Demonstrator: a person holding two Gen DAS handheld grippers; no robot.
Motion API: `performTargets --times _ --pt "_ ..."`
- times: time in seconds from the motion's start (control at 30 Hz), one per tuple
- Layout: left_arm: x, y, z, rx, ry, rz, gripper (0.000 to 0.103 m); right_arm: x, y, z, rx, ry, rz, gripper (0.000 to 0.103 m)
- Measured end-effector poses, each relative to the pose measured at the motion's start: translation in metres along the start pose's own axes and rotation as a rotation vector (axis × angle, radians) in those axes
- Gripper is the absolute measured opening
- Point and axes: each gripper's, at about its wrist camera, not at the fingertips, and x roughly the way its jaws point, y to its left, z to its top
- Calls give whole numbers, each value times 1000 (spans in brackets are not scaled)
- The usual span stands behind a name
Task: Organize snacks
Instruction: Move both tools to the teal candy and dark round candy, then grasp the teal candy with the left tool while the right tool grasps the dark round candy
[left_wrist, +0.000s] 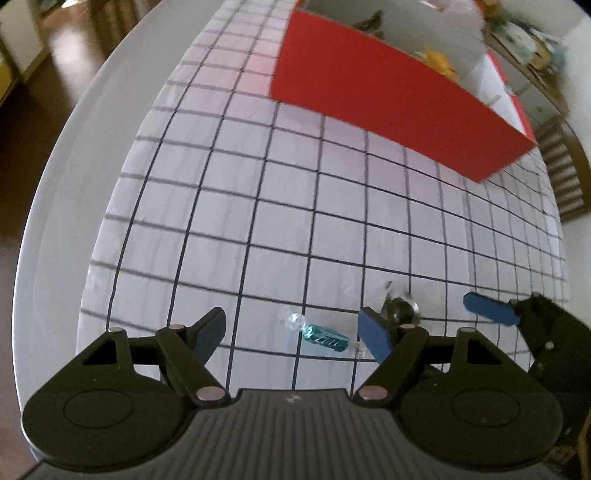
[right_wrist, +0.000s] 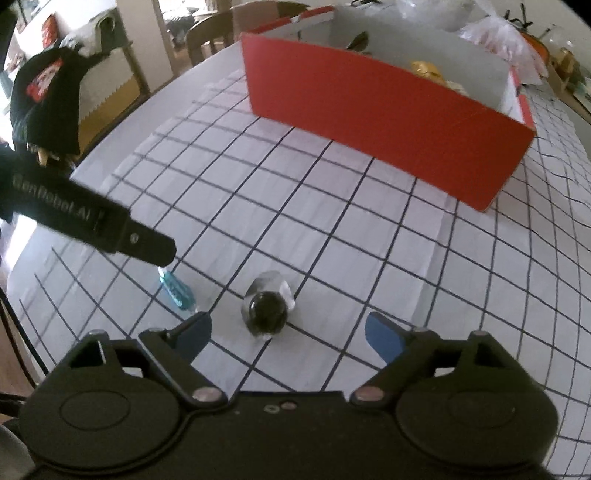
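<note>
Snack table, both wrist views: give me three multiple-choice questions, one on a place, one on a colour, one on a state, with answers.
1. Where does the teal foil-wrapped candy lie?
A. in the box
B. on the checked cloth
C. on a chair

2. What colour is the cardboard box's outer wall?
A. red
B. green
C. black

3. How do the right gripper's jaws stand?
A. clamped on the dark round candy in clear wrap
B. apart, candy between, untouched
C. out of view

Answers: B, it rests on the grid; A, the wall is red; B, gaps show on both sides.
</note>
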Motion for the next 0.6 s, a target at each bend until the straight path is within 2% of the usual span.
performTargets --times 0.17,0.3,0.43,0.6 --pt "3 1 -4 -89 -1 34 78 10 8 4 -91 25 31 76" --pt "7 0 -7 -169 -6 62 78 18 8 6 -137 44 58 71" --pt "11 -2 -7 -222 -16 98 78 19 6 9 -172 30 83 70" --pt "14 -3 -7 -284 -25 141 78 21 7 11 -236 21 82 58"
